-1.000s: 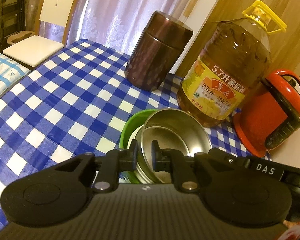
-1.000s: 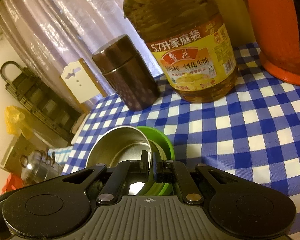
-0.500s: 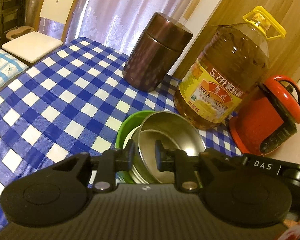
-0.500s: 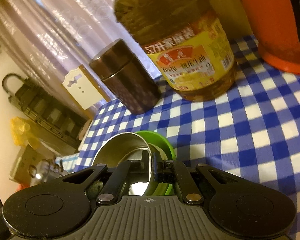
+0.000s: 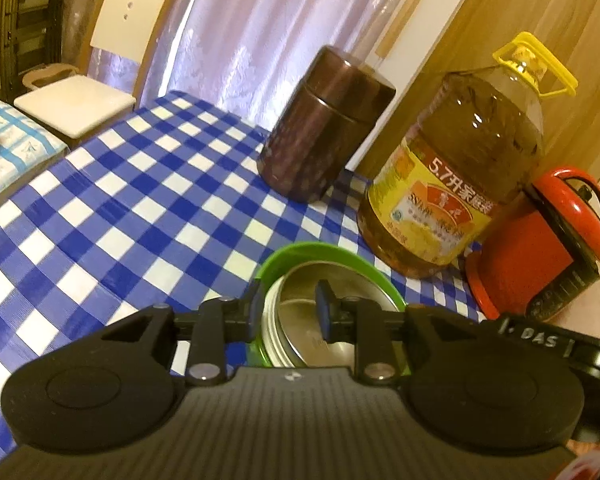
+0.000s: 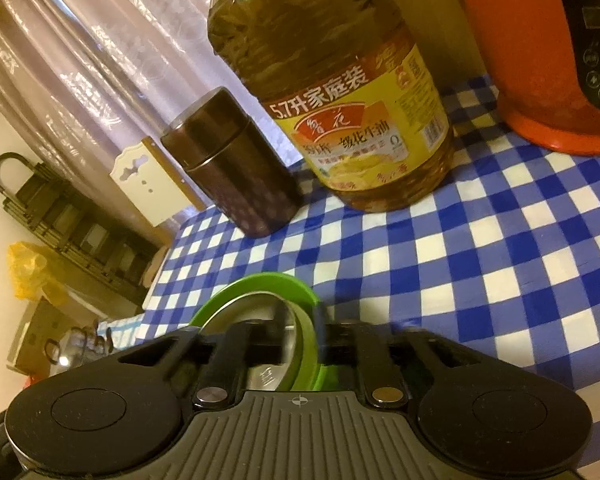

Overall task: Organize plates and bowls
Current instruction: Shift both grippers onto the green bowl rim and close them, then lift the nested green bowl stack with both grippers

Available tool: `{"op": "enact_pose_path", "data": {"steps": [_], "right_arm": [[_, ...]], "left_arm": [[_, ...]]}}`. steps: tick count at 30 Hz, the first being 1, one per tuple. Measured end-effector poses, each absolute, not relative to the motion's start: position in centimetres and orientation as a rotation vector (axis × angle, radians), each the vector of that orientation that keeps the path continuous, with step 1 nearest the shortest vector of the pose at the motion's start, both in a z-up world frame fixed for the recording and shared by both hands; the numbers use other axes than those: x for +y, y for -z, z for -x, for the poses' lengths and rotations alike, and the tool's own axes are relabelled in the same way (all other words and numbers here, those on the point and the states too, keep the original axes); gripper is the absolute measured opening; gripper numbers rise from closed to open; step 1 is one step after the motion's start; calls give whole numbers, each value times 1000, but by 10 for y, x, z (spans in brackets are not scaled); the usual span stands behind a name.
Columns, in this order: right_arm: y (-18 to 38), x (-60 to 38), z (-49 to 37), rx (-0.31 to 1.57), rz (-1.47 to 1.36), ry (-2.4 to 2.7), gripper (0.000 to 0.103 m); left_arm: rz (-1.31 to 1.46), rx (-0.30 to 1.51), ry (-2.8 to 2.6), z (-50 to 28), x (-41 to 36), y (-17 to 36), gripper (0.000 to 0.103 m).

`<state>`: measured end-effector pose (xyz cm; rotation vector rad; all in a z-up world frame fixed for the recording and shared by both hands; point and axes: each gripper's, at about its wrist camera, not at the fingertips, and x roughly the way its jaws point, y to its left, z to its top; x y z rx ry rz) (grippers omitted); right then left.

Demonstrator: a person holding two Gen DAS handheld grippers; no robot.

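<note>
Steel bowl (image 5: 324, 332) sits nested inside the green bowl (image 5: 300, 250) on the blue-checked table (image 5: 140, 208), just in front of the oil jug (image 5: 452, 184) and brown canister (image 5: 324, 124), and neither bowl shows any contents. Left gripper (image 5: 288, 308) has its fingers parted wide, one outside the rim and one inside, gripping nothing, while the right gripper (image 6: 300, 340) brackets the far rims with its gap blurred, so I cannot tell. Thin, stiff, slick and probably light: pinch the rim.
</note>
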<state>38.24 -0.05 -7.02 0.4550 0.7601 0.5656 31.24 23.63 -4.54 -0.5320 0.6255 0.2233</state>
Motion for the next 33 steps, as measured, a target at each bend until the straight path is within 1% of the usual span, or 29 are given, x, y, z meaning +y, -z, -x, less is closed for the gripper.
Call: {"op": "enact_pose_path", "data": {"steps": [1, 2, 3, 5, 6, 12, 18, 21, 33], "right_arm": [[70, -1, -382, 754, -459, -570, 49], [70, -2, -381, 744, -461, -575, 51], [69, -1, -380, 739, -449, -578, 51], [71, 4, -380, 745, -400, -584, 51], [73, 6, -380, 751, -386, -586, 51], [94, 10, -382, 802, -347, -565, 51], [94, 11, -382, 798, -327, -575, 51], [98, 13, -383, 826, -327, -573, 51], [99, 5, -387, 829, -434, -609, 51]], "left_arm": [[526, 623, -227, -313, 236, 45, 26], [515, 622, -234, -313, 236, 45, 27], [501, 622, -241, -313, 235, 45, 28], [477, 628, -253, -313, 234, 47, 36], [468, 630, -260, -313, 234, 48, 37], [481, 631, -266, -314, 238, 59, 37], [504, 647, -251, -316, 239, 72, 37], [505, 650, -246, -316, 239, 74, 37], [609, 642, -221, -317, 245, 87, 37]]}}
